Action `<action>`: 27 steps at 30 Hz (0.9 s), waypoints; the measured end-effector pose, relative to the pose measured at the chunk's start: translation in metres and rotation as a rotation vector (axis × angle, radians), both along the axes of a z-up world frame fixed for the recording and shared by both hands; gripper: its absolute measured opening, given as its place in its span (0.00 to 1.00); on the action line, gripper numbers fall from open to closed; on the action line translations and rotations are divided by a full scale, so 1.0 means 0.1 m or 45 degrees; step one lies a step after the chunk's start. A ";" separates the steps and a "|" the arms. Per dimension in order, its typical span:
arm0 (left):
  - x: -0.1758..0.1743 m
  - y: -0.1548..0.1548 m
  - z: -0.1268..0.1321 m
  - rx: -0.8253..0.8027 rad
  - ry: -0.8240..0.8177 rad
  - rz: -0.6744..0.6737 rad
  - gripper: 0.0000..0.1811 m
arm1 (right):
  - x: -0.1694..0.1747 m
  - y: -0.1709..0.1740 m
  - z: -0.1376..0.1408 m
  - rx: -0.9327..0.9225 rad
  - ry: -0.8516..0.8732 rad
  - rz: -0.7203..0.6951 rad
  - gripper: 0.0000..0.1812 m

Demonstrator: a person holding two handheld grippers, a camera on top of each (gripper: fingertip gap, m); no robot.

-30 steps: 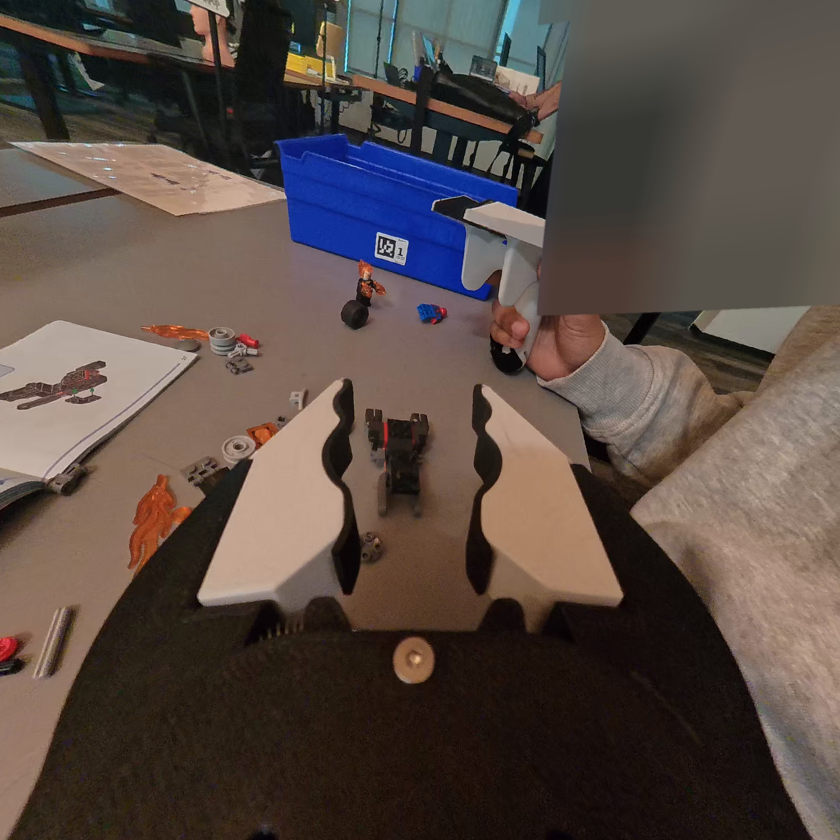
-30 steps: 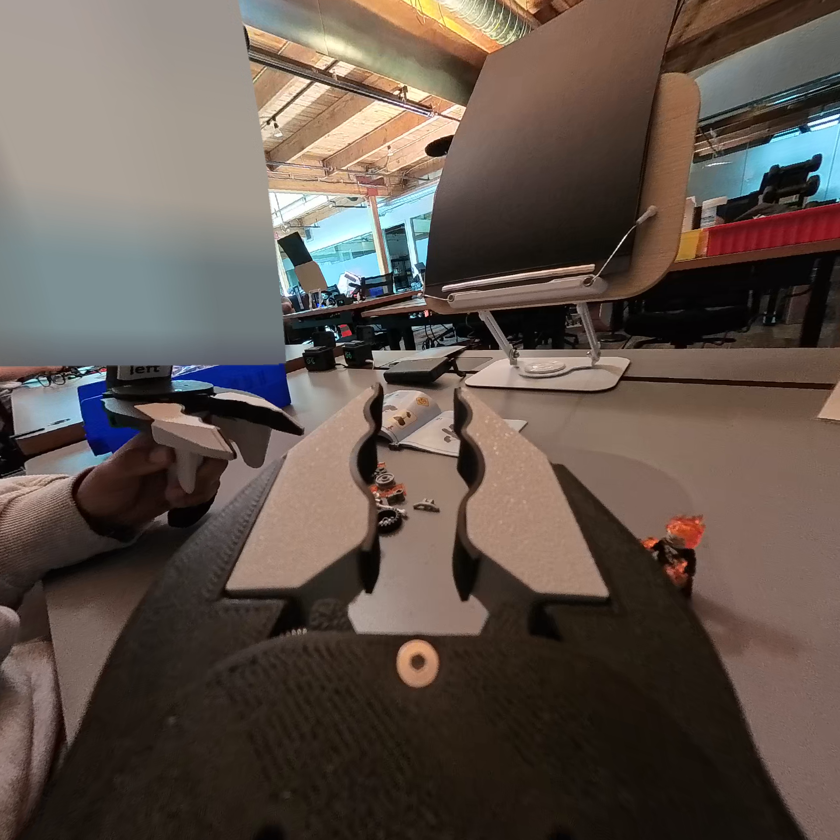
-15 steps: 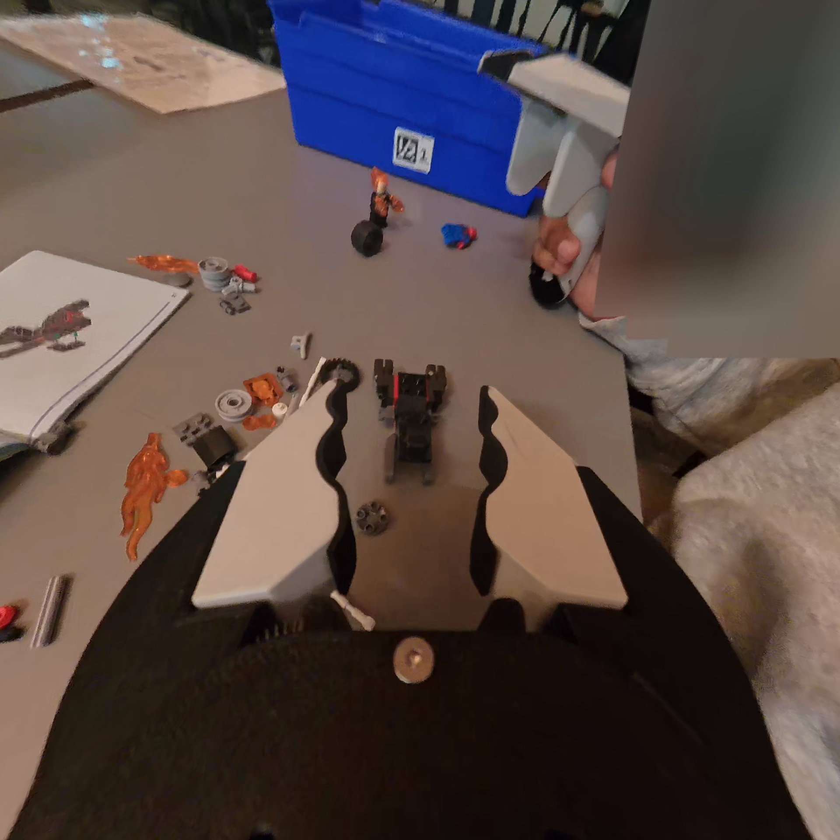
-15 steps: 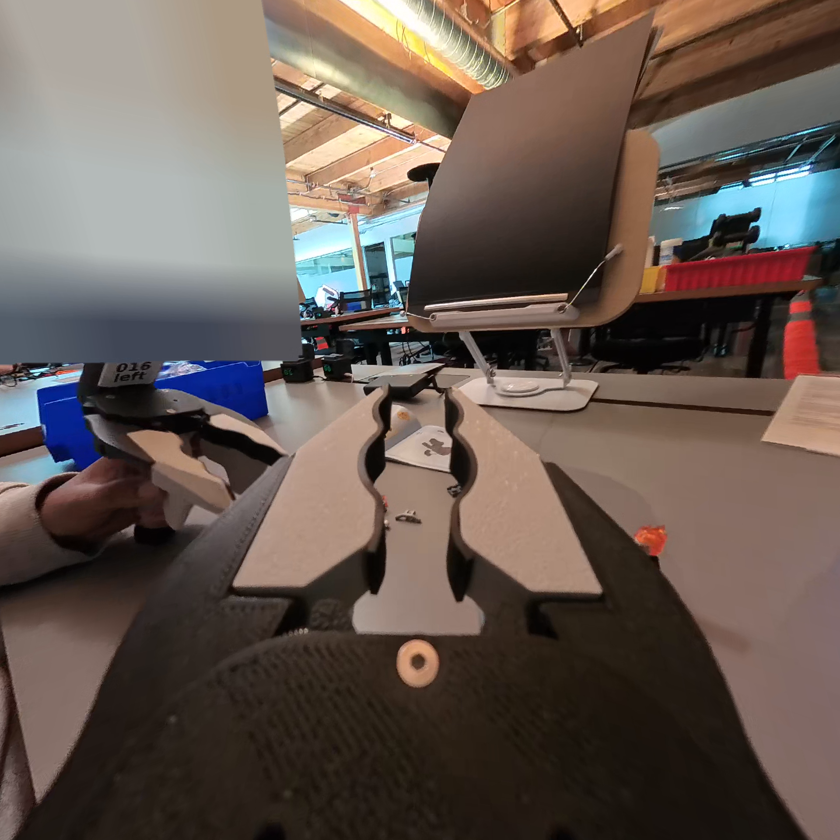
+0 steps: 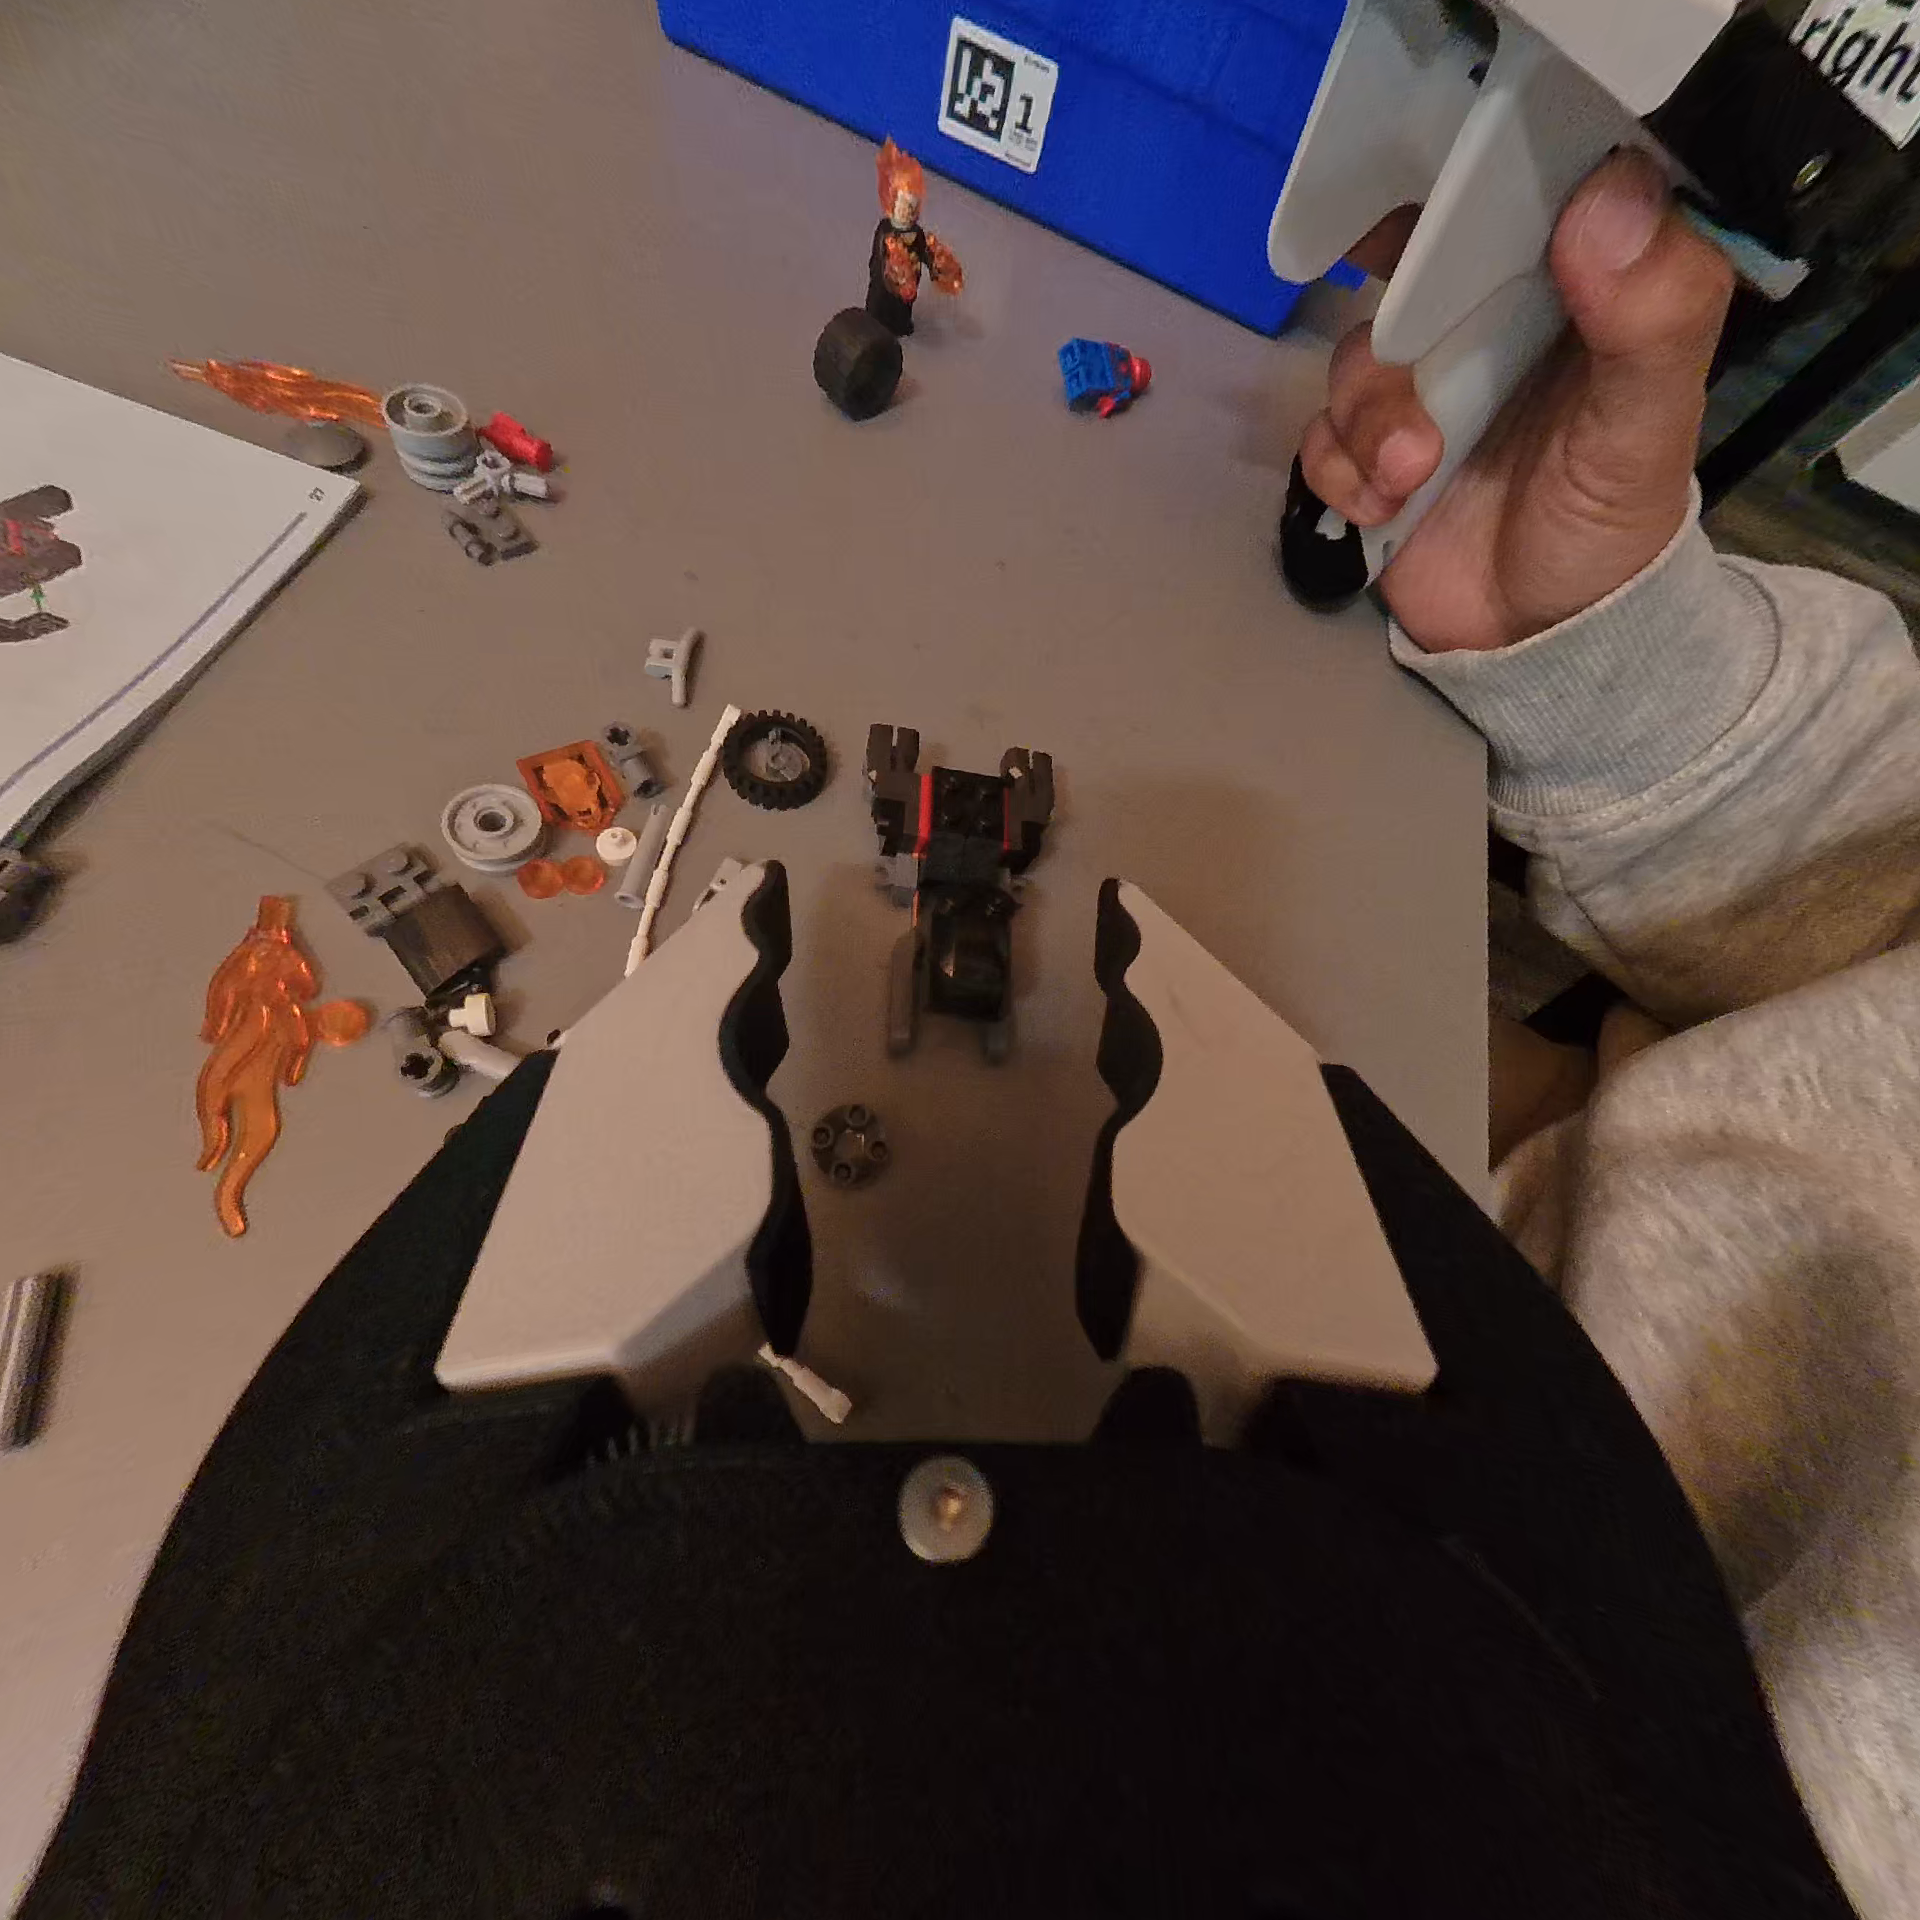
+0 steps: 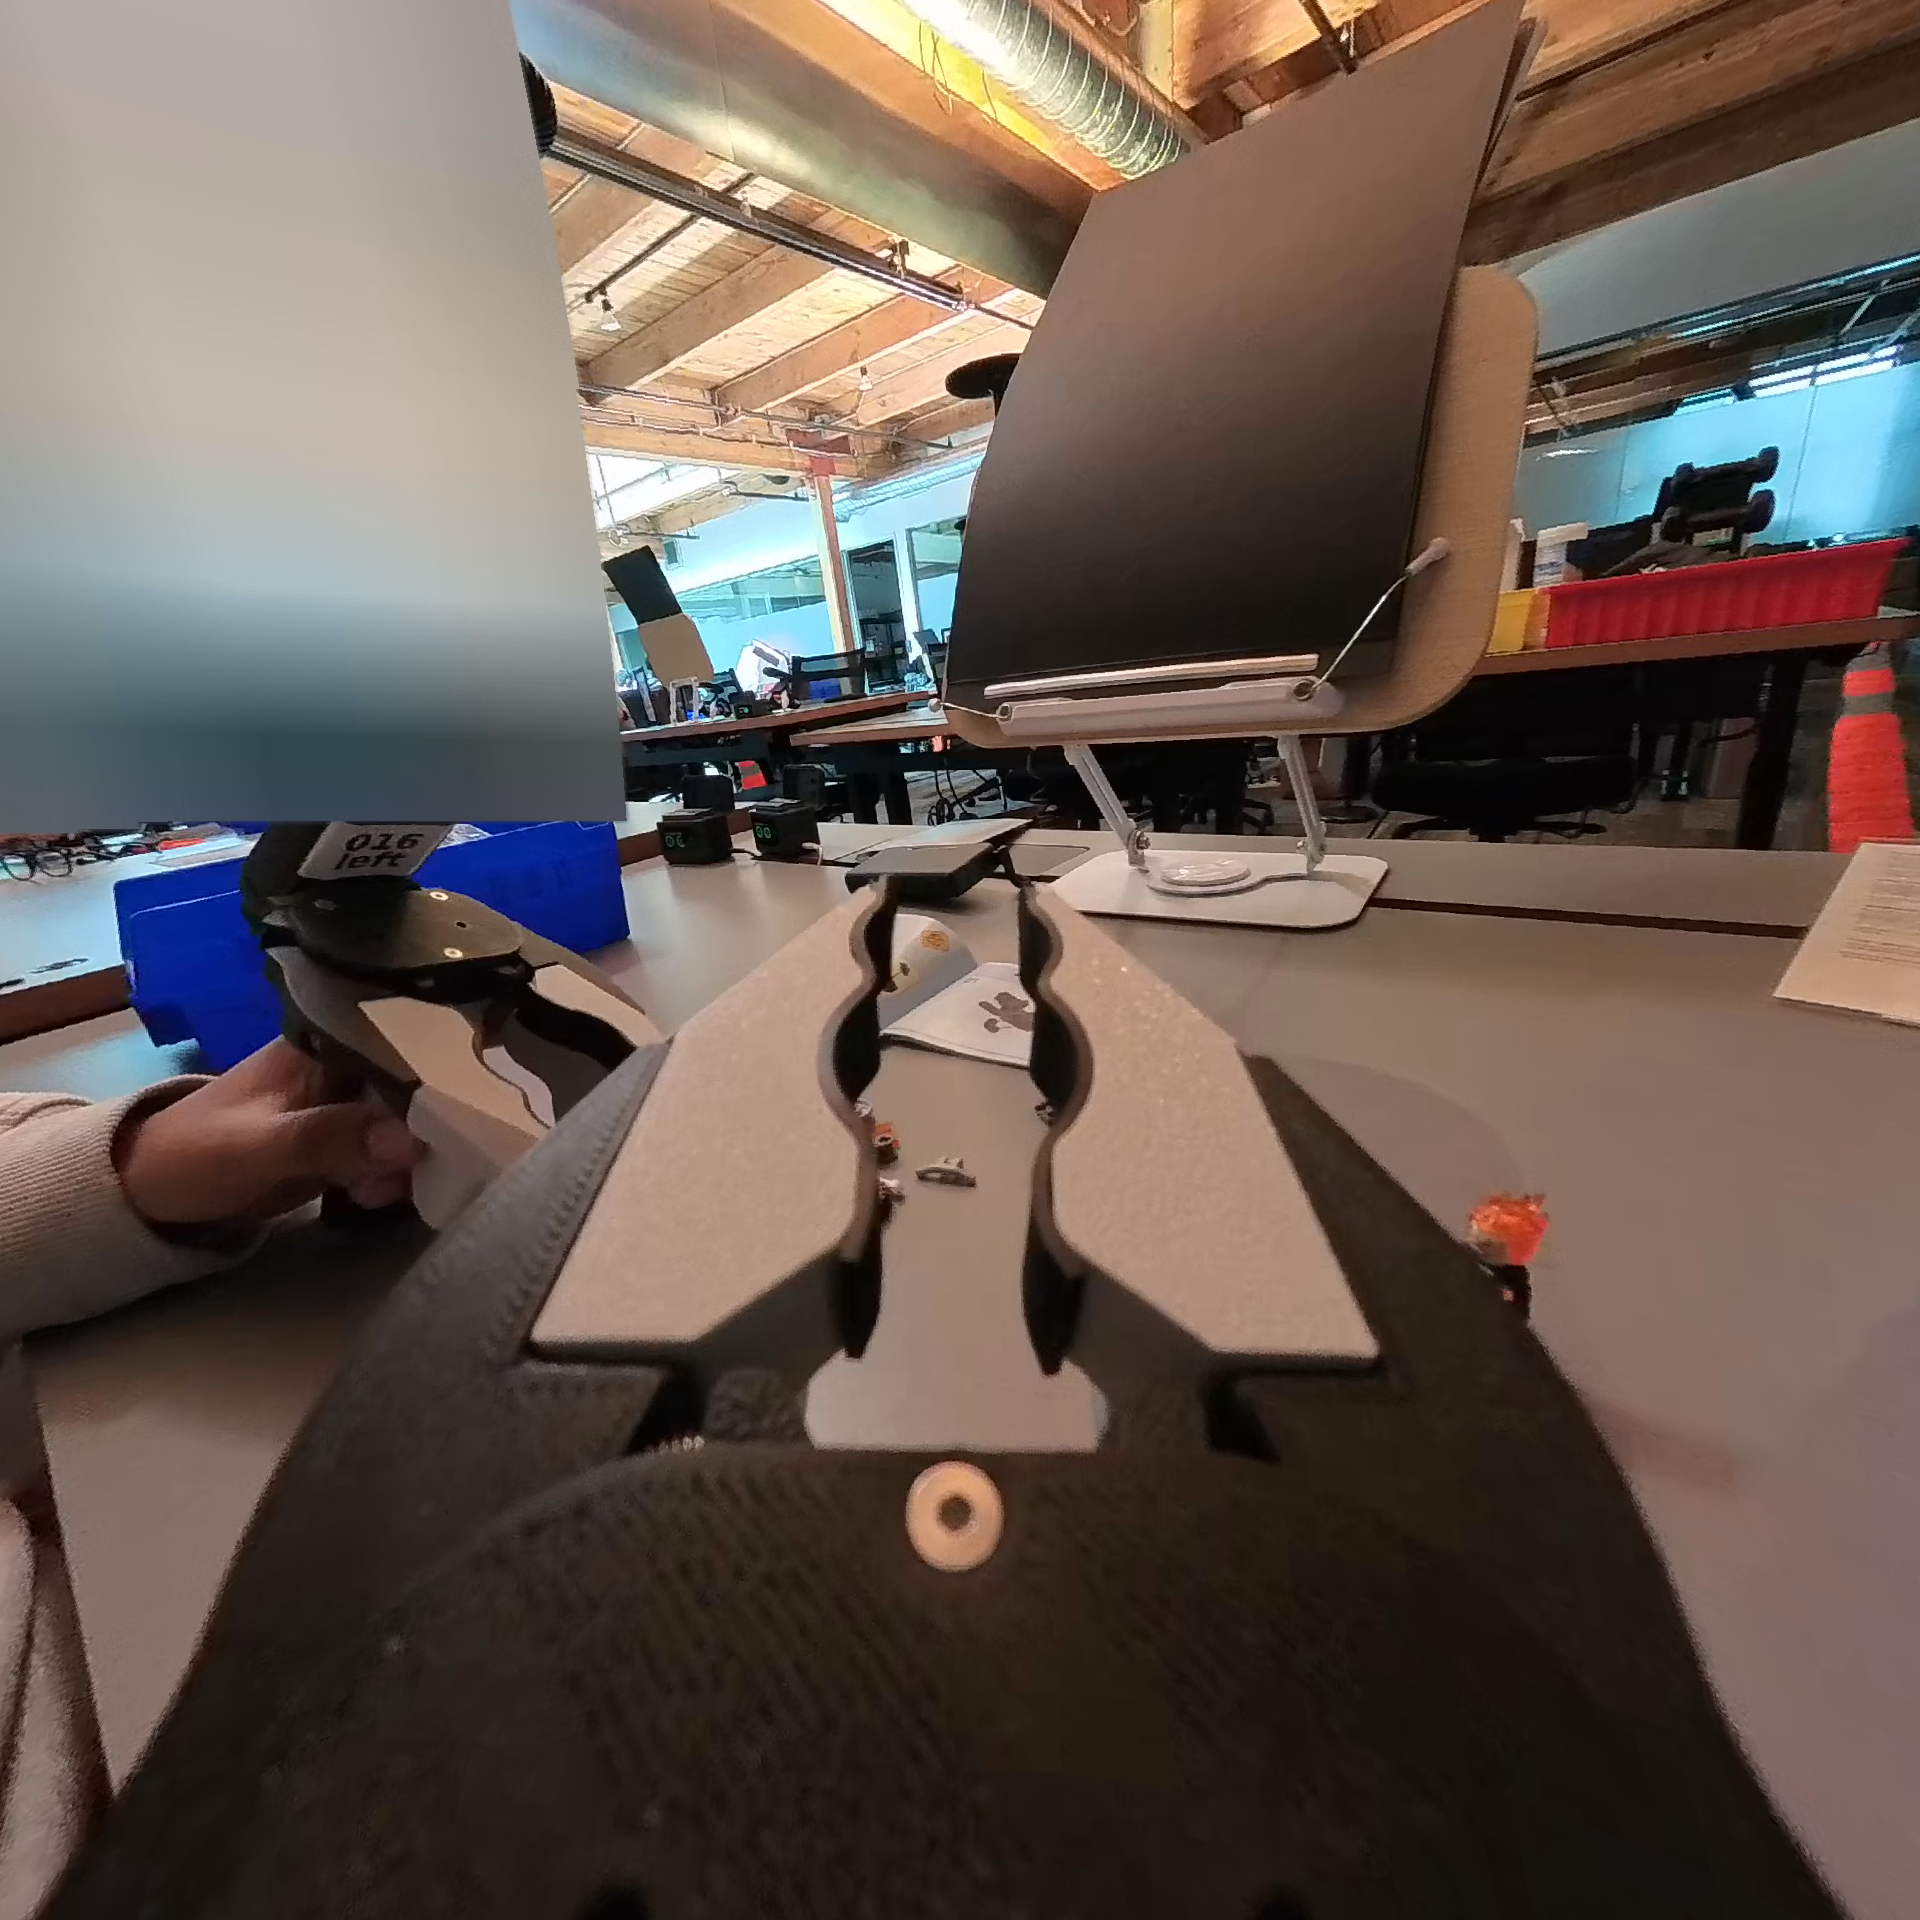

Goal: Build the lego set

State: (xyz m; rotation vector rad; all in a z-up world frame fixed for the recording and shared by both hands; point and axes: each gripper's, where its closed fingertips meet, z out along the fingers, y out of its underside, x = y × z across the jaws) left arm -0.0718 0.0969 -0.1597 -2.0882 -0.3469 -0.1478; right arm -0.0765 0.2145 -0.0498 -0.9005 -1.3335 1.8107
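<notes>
Between the left gripper's (image 5: 940, 914) spread fingers, at about twelve o'clock from its tips, the half-built black and red model (image 5: 956, 883) lies flat on the grey table (image 5: 1195, 727), with a small round dark piece (image 5: 849, 1144) at six o'clock from it. Both grippers are empty: the left stands wide open over the model without touching it, and the right gripper (image 6: 951, 925) is parted more narrowly, held higher and pointing across the table. Loose parts — a toothed black tyre (image 5: 775, 760), grey wheels (image 5: 494, 826) and an orange flame piece (image 5: 255, 1039) — lie scattered from nine to eleven o'clock of the model. I judge the model light and stiff but brittle at its joints; the thin grey prongs at its near end would probably pop off under a squeeze. The blocky red-striped body looks the safest hold, pinched gently across its flat sides. Smooth plastic may slip, though how firmly its pieces are seated is hard to tell from here.
</notes>
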 end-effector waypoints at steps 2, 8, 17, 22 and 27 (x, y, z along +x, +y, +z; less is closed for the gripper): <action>0.00 -0.01 0.03 0.029 -0.019 0.001 0.32 | 0.00 0.00 0.00 -0.004 -0.002 0.003 0.12; -0.14 -0.05 0.15 0.149 -0.070 0.079 0.34 | -0.04 0.01 -0.03 0.002 -0.022 -0.005 0.13; -1.36 0.04 0.35 -0.044 0.202 0.541 0.50 | -0.05 0.02 -0.01 -0.046 -0.026 0.030 0.13; -2.09 0.24 0.05 -0.376 0.348 0.664 0.59 | -0.03 0.04 0.01 -0.095 -0.021 0.056 0.14; -1.97 0.44 -0.18 -0.313 0.017 0.563 0.61 | -0.01 0.11 0.02 -0.157 -0.020 0.065 0.14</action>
